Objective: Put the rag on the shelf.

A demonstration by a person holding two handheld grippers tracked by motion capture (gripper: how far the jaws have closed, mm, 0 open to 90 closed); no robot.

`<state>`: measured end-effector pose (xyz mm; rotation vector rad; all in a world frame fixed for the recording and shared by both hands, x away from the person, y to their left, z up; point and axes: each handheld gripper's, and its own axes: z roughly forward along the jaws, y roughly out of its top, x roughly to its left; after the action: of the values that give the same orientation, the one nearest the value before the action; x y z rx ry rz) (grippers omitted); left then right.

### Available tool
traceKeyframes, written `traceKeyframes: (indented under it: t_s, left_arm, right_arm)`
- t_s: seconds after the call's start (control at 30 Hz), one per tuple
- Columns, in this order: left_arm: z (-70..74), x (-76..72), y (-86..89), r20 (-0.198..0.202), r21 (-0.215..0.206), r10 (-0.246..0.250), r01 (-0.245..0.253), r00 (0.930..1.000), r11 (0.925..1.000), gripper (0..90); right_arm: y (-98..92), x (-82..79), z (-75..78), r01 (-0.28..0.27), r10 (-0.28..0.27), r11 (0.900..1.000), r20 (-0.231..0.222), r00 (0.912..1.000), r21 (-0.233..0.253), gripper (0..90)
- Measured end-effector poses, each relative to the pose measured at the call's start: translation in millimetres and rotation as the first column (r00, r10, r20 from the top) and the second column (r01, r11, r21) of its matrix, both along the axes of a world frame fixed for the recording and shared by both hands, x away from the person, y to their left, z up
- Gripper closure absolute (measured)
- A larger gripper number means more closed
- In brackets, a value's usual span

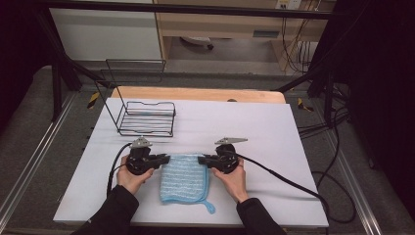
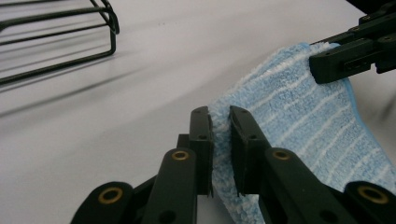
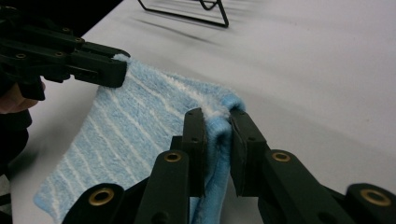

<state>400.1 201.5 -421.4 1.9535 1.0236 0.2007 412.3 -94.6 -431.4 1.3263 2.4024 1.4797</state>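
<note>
Two grippers clamp the far corners of one blue striped cloth (image 1: 184, 179); the left gripper (image 1: 165, 159) is clenched on the cloth's far-left corner, the right gripper (image 1: 201, 159) on its far-right corner, probably so that the edge stays taut and level for a fold or a lift; the cloth lies flat on the white worktop (image 1: 274, 142), its near edge toward the person; a black wire rack (image 1: 147, 118) stands beyond the cloth, to its far left, apart from it.

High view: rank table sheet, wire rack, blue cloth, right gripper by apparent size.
1. white table sheet
2. wire rack
3. blue cloth, close to the rack, so that order is unsure
4. right gripper
</note>
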Motion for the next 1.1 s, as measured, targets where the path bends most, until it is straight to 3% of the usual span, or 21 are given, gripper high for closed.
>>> traceKeyframes:
  t_s: [0.1, 0.53, 1.1]
  left_arm:
    - [5.1, -3.3, -0.5, 0.017, -0.018, -0.002, 0.002, 0.9999, 0.9998, 79.5]
    - [25.5, -16.3, -0.1, 0.104, -0.038, 0.005, -0.001, 0.9945, 0.9993, 79.6]
    - [53.6, -31.1, 3.9, 0.209, -0.070, 0.008, 0.006, 0.9779, 0.9975, 79.6]
  right_arm:
    - [-2.8, -3.5, 8.1, 0.000, -0.001, 1.000, 0.033, 0.9995, 0.018, 78.4]
    - [-8.4, -11.5, 26.7, -0.001, -0.005, 0.998, 0.103, 0.9947, 0.057, 78.6]
    - [-8.6, -26.8, 57.1, -0.023, 0.005, 0.997, 0.232, 0.9728, 0.076, 79.5]
